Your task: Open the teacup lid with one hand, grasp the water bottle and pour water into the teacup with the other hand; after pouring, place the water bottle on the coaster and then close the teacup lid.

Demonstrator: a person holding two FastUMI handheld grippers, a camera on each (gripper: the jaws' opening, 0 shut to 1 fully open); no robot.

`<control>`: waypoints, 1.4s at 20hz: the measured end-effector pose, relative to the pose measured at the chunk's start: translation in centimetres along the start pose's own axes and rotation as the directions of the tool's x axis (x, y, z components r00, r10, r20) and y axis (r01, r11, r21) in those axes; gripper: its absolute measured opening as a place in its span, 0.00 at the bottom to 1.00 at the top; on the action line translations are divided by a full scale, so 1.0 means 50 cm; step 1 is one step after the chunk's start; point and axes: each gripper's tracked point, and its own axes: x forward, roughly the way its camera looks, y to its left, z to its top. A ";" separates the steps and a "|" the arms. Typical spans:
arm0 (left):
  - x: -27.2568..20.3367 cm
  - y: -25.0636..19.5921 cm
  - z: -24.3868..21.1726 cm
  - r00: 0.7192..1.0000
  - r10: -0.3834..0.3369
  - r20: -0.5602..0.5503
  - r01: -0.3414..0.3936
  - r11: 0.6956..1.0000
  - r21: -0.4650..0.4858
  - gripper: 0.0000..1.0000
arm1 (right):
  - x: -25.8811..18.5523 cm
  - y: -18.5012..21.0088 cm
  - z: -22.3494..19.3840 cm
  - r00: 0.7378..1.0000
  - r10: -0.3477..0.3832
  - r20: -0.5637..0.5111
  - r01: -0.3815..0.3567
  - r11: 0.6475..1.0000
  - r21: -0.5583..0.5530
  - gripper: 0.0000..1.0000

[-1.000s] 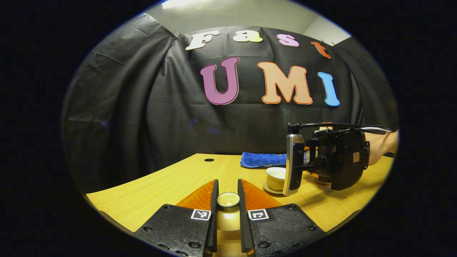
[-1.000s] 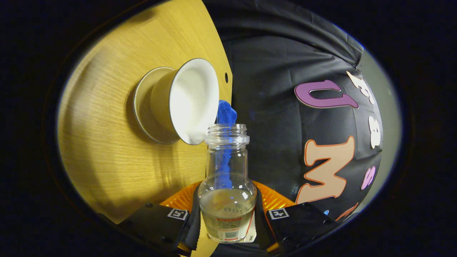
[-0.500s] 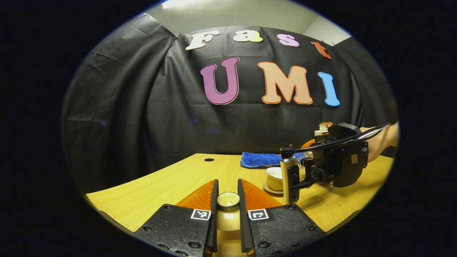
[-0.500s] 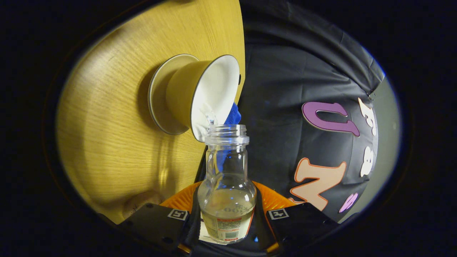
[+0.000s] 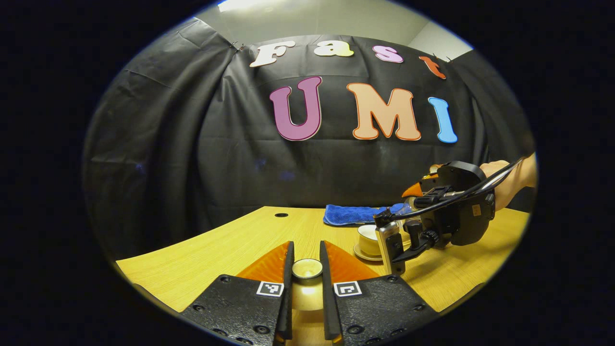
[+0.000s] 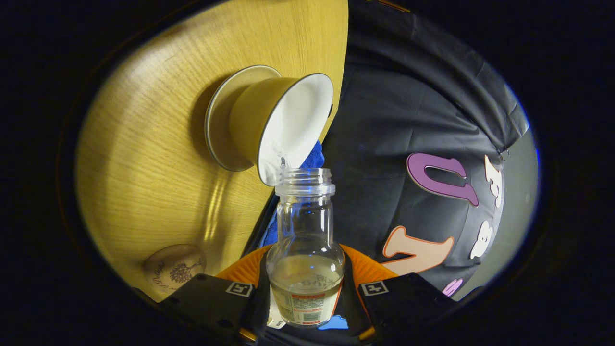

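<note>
My left gripper [image 5: 306, 276] is shut on the teacup lid [image 5: 307, 268], a small cream lid held over the near part of the wooden table [image 5: 230, 250]. The open teacup [image 5: 371, 238] stands on its saucer at the right. My right gripper [image 6: 306, 293] is shut on the clear water bottle [image 6: 306, 245], tipped so its open mouth sits at the rim of the teacup [image 6: 288, 129]. A thin stream of water leaves the bottle mouth into the cup. In the left gripper view the right gripper [image 5: 435, 218], held by a hand [image 5: 509, 180], leans over the cup. The round wooden coaster [image 6: 174, 272] lies on the table.
A folded blue cloth [image 5: 353, 214] lies at the back of the table, behind the teacup. A small round hole [image 5: 281, 215] is in the tabletop at the far edge. The black cloth wall rises right behind the table.
The right gripper has tipped the bottle further, and water now runs into the cup. The coaster has come into the right gripper view. The left gripper and lid have not moved.
</note>
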 end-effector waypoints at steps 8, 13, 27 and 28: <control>0.000 0.003 0.000 1.000 0.005 -0.002 -0.005 1.000 0.000 0.23 | 0.001 -0.048 0.018 0.999 -0.042 0.032 0.046 0.989 -0.140 0.66; -0.002 0.006 0.002 1.000 0.008 -0.002 -0.008 1.000 0.000 0.23 | -0.003 -0.062 0.030 0.997 -0.057 0.059 0.069 0.973 -0.220 0.66; -0.001 0.005 0.001 1.000 0.010 -0.002 -0.010 1.000 -0.001 0.25 | -0.008 -0.075 0.044 0.996 -0.053 0.069 0.069 0.964 -0.258 0.66; -0.001 0.006 -0.002 1.000 0.011 -0.002 -0.011 1.000 -0.001 0.23 | -0.008 -0.075 0.045 0.996 -0.054 0.068 0.070 0.963 -0.260 0.66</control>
